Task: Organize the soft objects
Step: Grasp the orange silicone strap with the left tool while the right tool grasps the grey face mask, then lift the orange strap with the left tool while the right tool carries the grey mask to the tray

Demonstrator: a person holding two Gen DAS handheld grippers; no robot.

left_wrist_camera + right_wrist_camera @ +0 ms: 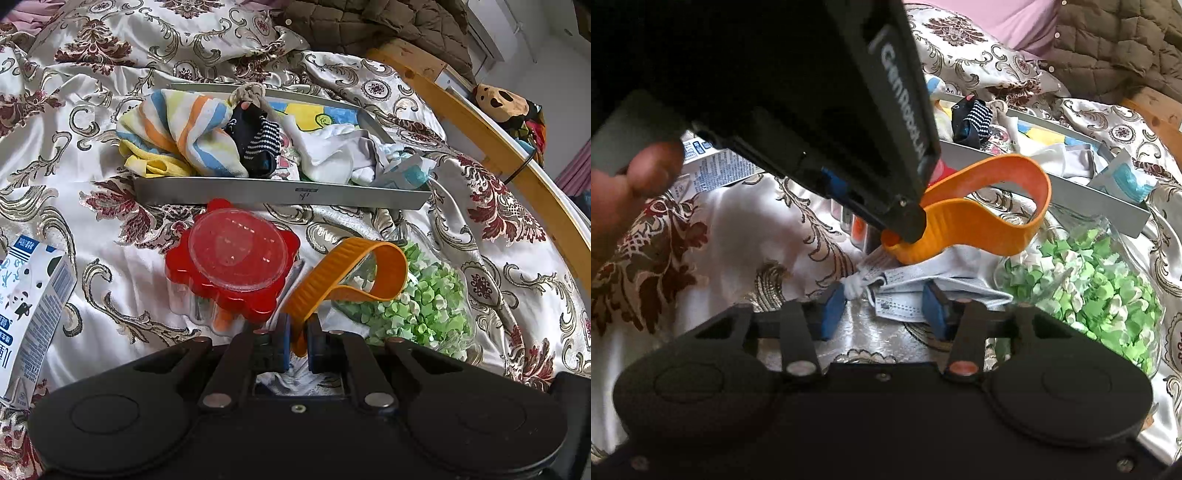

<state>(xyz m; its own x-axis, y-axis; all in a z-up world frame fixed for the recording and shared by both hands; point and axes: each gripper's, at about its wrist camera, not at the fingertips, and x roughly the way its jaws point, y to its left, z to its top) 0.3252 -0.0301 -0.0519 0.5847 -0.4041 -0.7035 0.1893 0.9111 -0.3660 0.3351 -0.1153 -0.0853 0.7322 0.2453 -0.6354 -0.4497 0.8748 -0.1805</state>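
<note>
**Gripping orange band, face mask not yet held**

Working over the bed (92, 155), patterned satin cover, slippery and rumpled. Grey tray (280, 192) sits further up it, already loaded: striped towel (177, 125), dark sock (255, 140), white cloths (332, 155). Near me, a clear bag of green paper stars (421, 310) and a red-lidded jar (232, 258), both hard clutter, not for the tray as I judge it.

Left hand-held gripper (298, 341) is clamped on one end of the orange band (354, 273); the rest loops up free, just short of the tray.

Right hand-held gripper (882, 308) has jaws parted either side of the pale face mask (908, 291) lying flat on the bed; I can't see the pads pressing on it.

Risks:
- Mask lies flat; pads may close on the satin too and drag the cover.
- Band is springy; the loop could snag the tray wall or flick out on release.
- Left unit hangs right over my right one: collision if both lift together.
- Star bag touching the mask edge may get nudged.
</note>
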